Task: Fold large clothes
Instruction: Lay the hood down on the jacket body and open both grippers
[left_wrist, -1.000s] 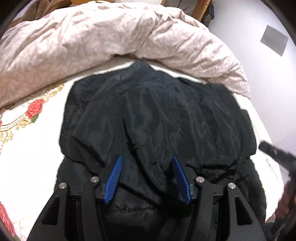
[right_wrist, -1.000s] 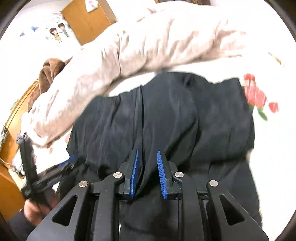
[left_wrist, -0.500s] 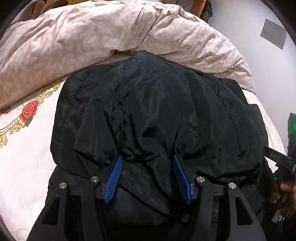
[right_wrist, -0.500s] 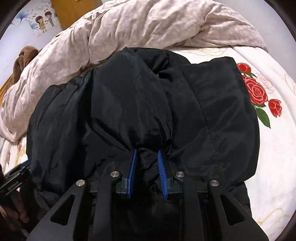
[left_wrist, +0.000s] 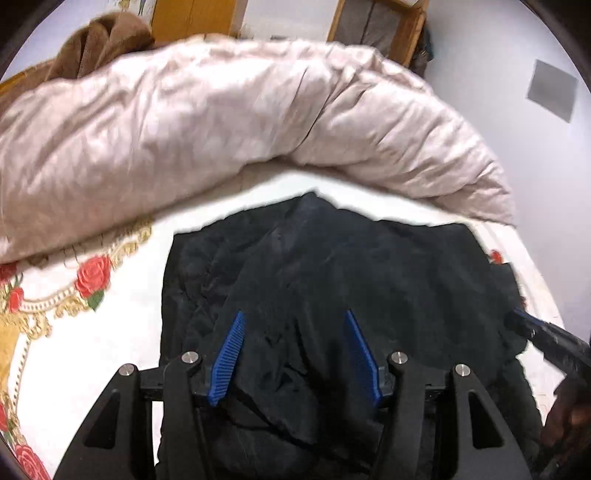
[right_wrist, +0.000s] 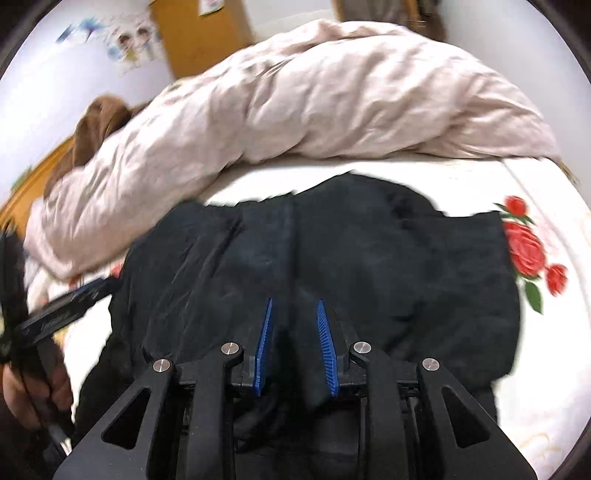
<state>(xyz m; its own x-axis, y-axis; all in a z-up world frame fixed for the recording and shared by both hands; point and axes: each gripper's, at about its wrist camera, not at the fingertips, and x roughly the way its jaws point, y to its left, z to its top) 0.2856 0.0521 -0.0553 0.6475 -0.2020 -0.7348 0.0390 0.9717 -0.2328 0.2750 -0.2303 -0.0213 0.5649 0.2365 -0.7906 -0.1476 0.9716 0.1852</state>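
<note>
– Jacket (left_wrist: 369, 277) first: where is it?
– Spread on the bed sheet (left_wrist: 92, 343), directly under and ahead of both grippers. It is black and rumpled. Past its far edge lies a pinkish duvet (left_wrist: 221, 129).
– How does the left gripper (left_wrist: 293, 312) stand?
– Its blue pads (left_wrist: 229, 354) are well apart, and a thick bunch of jacket cloth fills the gap from pad to pad, so it is clamped on that bunch.
– And the right gripper (right_wrist: 294, 300)?
– Narrower. Its jaws have just been opening, with a ridge of the jacket between them. I cannot tell whether the pads press on it.
– What does one camera catch that the other misses?
– The right wrist view shows cartoon stickers (right_wrist: 129, 40) on the wall, far off to the gripper's left, and the left hand (right_wrist: 33, 387) around its handle. The left wrist view shows a grey square (left_wrist: 552, 90) on the wall to the gripper's right, and the right hand (left_wrist: 569, 417) at the picture's edge.
– Counts?
– One jacket, one duvet, one brown cloth heap (left_wrist: 99, 40) beyond the duvet, two grippers, two blue pads each. Printed roses (right_wrist: 528, 251) sit just right of the jacket in the right view; more lie left of it in the left view.
– Any containers?
– One open wooden unit (left_wrist: 410, 26) far ahead of the left gripper. Something grey is inside, too blurred to name.
</note>
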